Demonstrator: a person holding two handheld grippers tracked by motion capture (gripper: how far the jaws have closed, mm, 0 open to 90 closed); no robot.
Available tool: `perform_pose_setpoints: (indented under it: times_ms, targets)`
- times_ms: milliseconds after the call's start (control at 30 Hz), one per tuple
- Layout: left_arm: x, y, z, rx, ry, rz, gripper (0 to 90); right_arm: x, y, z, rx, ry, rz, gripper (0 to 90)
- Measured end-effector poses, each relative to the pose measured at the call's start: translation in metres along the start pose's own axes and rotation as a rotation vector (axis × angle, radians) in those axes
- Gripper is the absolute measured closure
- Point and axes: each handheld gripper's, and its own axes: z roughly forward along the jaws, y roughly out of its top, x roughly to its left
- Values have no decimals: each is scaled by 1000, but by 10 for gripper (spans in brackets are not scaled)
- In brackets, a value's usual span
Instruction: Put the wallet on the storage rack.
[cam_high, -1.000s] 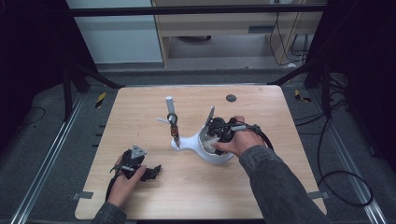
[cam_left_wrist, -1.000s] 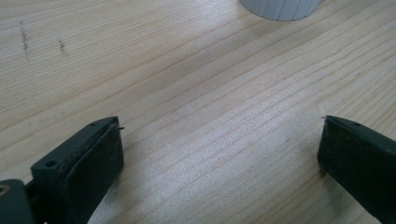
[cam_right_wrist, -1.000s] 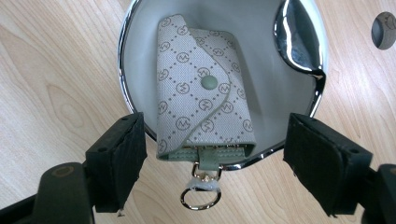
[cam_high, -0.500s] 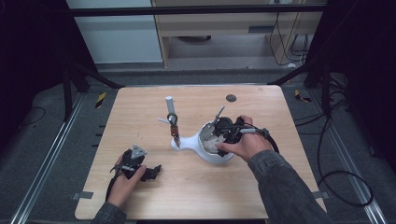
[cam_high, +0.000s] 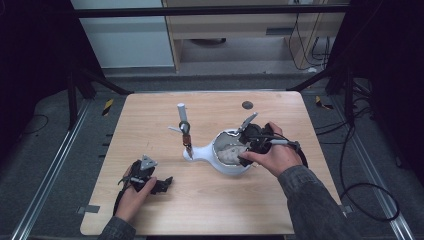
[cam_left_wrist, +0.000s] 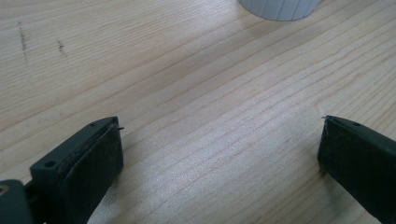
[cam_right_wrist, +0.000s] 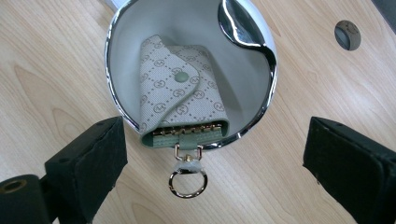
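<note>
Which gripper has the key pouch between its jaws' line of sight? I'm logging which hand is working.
The right gripper: its open jaws frame the key pouch in the white bowl. The left gripper faces bare table.

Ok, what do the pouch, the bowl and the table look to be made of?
Pouch: looks like coated canvas or faux leather, matte, with a printed monogram pattern, a snap and a gold-coloured metal ring.
Bowl: white inside, with a mirror-bright rim; probably plastic or ceramic with chrome trim.
Table: light wood, visible grain.
</note>
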Motion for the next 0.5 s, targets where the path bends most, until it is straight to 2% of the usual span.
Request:
perform_pose_setpoints:
  times_ms: [267,500]
  targets:
    - [0,0,0,1,-1,2,0,-4,-13,-1,-31,-18,14,61]
    - [0,0,0,1,-1,2,0,-15,-29,-12,-129,-82,79,96]
